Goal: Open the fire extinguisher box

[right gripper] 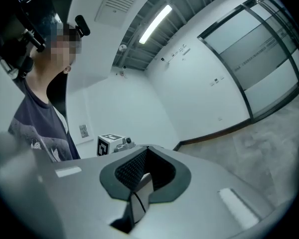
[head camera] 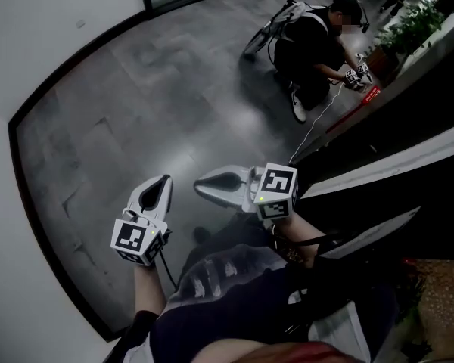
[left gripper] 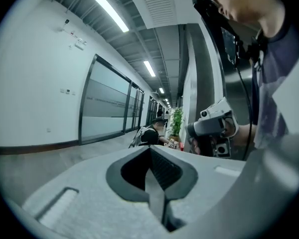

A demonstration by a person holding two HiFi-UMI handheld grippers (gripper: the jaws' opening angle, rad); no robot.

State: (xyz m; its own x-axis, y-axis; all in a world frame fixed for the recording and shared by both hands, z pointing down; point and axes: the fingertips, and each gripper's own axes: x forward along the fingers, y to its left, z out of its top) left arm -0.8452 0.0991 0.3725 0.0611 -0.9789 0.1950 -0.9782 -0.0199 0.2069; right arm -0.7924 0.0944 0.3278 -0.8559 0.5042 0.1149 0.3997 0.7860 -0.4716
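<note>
No fire extinguisher box can be made out in any view. In the head view my left gripper (head camera: pixel 165 180) is held over the grey floor, its jaws together and pointing away from me with nothing between them. My right gripper (head camera: pixel 199 184) is just to its right, pointing left, jaws also pressed together and empty. The left gripper view looks down a corridor past the shut left gripper (left gripper: pixel 151 151) and shows the right gripper (left gripper: pixel 214 124) in a hand. The right gripper view shows the shut right gripper (right gripper: pixel 146 152), with the left gripper's marker cube (right gripper: pixel 109 144) beyond it.
Another person (head camera: pixel 314 36) crouches at the far right by a red strip (head camera: pixel 368 94) at the foot of a dark wall (head camera: pixel 408 119). A potted plant (head camera: pixel 410 27) stands behind. A white wall with dark skirting (head camera: pixel 30 203) runs along the left.
</note>
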